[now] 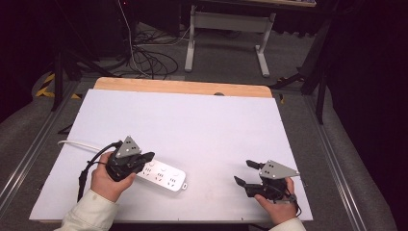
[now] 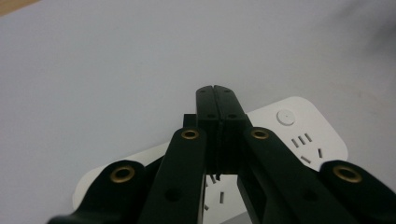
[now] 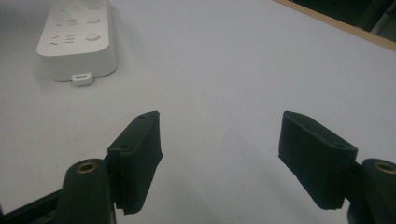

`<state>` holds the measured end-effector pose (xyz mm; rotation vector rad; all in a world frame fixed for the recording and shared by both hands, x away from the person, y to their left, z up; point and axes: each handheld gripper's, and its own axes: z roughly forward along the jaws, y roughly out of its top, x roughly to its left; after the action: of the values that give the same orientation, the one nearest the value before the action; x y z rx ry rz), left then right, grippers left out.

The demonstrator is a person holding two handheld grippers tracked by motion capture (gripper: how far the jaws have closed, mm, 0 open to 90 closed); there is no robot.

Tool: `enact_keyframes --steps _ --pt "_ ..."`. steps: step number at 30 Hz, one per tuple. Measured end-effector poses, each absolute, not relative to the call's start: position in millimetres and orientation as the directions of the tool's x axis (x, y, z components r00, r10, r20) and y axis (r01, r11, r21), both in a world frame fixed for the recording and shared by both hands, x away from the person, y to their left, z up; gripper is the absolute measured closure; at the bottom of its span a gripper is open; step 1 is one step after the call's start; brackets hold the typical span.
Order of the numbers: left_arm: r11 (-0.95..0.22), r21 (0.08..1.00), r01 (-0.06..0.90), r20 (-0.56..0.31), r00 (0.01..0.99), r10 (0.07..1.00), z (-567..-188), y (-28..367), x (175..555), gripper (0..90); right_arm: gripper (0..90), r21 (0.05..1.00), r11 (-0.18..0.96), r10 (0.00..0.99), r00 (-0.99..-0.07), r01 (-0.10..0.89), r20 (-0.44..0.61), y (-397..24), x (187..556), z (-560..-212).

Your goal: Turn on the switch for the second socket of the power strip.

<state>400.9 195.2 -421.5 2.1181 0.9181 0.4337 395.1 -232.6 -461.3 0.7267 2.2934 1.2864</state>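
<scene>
Left gripper (image 2: 216, 91), jaws pressed together, hovers over the white plastic power strip (image 1: 163, 176); right gripper (image 3: 219, 158) gapes wide, near right.

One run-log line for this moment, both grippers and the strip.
left gripper: shut, empty, over power strip | right gripper: open, empty, apart from strip | strip: flat on white table

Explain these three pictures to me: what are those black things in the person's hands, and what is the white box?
A person holds hand-worked tongs in each hand at a white table. One picture looks down from above; the others come from cameras riding on each pair. The left tongs are shut, nothing between them, over a white power strip with sockets and buttons, its white cable running left. The right tongs stand open and hold nothing, apart from the strip.
</scene>
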Motion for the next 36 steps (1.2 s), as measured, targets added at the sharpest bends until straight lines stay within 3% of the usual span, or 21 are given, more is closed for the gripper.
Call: enact_keyframes --steps 19,36 --pt "-0.538 0.628 0.562 0.009 0.686 0.727 -437 186 420 89.9 30.1 0.866 0.44 0.616 -0.781 0.236 -0.1 -233 396 -462" --pt "-0.566 0.589 0.576 0.044 0.677 0.735 -443 181 426 89.8 30.1 0.865 0.442 0.614 -0.783 0.236 -0.1 -233 396 -462"
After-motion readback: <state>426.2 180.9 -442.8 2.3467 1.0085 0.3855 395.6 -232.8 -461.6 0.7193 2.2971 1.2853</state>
